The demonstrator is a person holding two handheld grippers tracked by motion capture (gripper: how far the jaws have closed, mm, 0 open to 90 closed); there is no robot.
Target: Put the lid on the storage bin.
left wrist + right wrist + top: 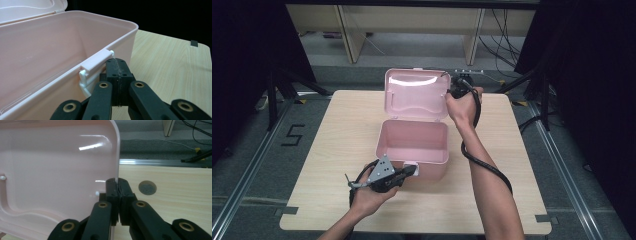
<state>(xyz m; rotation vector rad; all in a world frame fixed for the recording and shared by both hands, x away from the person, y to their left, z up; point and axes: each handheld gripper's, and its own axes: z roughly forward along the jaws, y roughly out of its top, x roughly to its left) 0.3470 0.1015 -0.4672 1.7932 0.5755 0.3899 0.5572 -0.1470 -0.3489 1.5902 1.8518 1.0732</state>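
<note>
two grippers on one pink plastic box, sitting in the middle of the frame on the light wooden table in the high view, its lid swung up and standing open behind the empty tub.

lower centre of the high view, the left gripper comes in from the left hand, grey three-cornered plate on top, jaws pointing right at the box's front wall. in the left gripper view the jaws are pressed together, tips right at the white latch on the front rim; whether anything is pinched between them, i cannot tell.

upper right of centre in the high view, the right hand holds the right gripper up at the lid's right edge, cable looping down along the forearm. in the right gripper view the jaws are clamped on the thin edge of the lid, which runs straight down into the seam between them. to the right of the jaws, a round hole in the tabletop.
</note>
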